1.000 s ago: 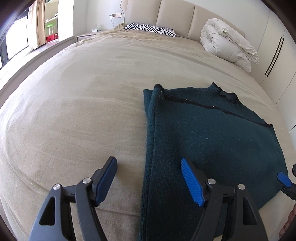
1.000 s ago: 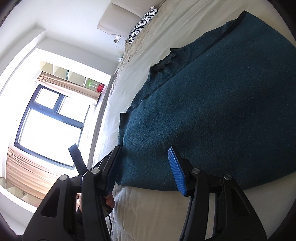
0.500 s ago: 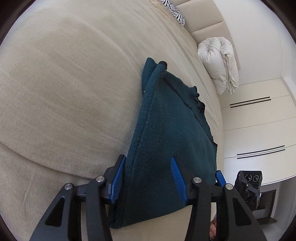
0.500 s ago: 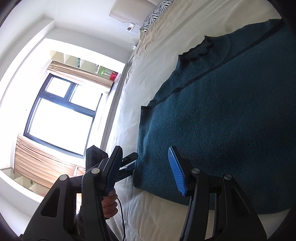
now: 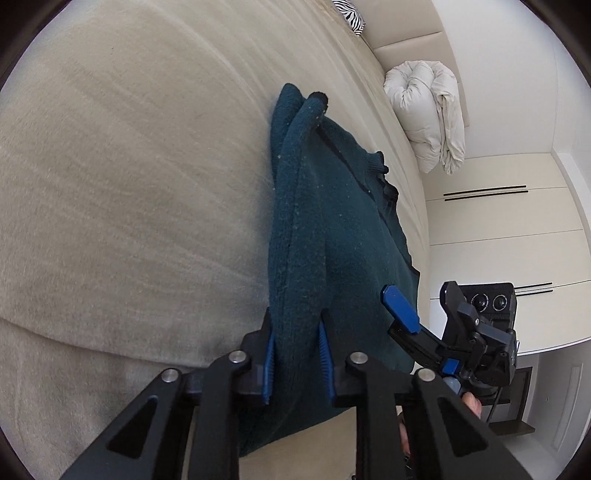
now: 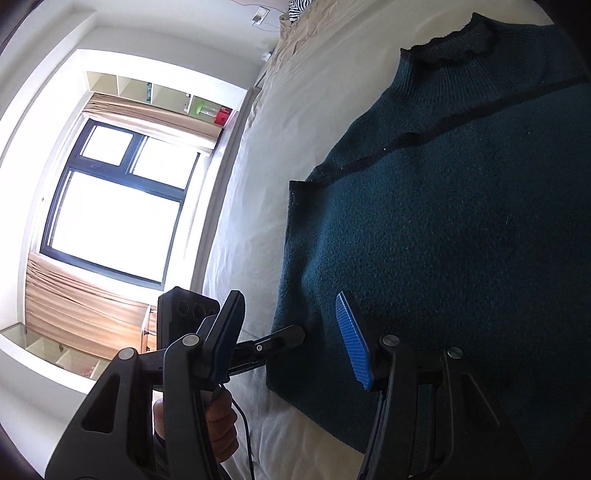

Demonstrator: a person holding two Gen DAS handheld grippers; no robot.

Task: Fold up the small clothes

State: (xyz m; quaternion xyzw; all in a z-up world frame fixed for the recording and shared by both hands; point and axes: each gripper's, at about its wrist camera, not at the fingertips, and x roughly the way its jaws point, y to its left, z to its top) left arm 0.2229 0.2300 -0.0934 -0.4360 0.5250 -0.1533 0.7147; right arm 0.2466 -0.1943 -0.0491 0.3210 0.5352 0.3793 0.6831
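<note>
The bed (image 5: 129, 192) fills most of both views, a broad beige sheet with a rolled white duvet (image 5: 428, 114) and a zebra-print pillow (image 5: 349, 16) near its headboard end, and a bright window (image 6: 110, 214) off to one side. On the near part of the bed lies the dark teal sweater (image 6: 461, 240), spread mostly flat with its ribbed collar toward the headboard and a thin black seam crossing the upper body; its left edge looks doubled over into a thick fold of two or more layers. It reads as a soft, fuzzy knit — light enough to lift by an edge, limp rather than stiff, likely to sag and stretch if hung from one corner, and grippy rather than slippery against the ribbed blue pads. The sensible holds are the two corners at the hem end, taken at the same time so the cloth rises evenly. The left hand-held gripper (image 5: 295, 350) has just been closing and now pinches that folded edge near the hem, with cloth bulging between its pads. The right hand-held gripper (image 6: 295, 339) stands spread over the same hem end, one pad above the fabric and the other off its edge — nothing is pressed between them yet.
</note>
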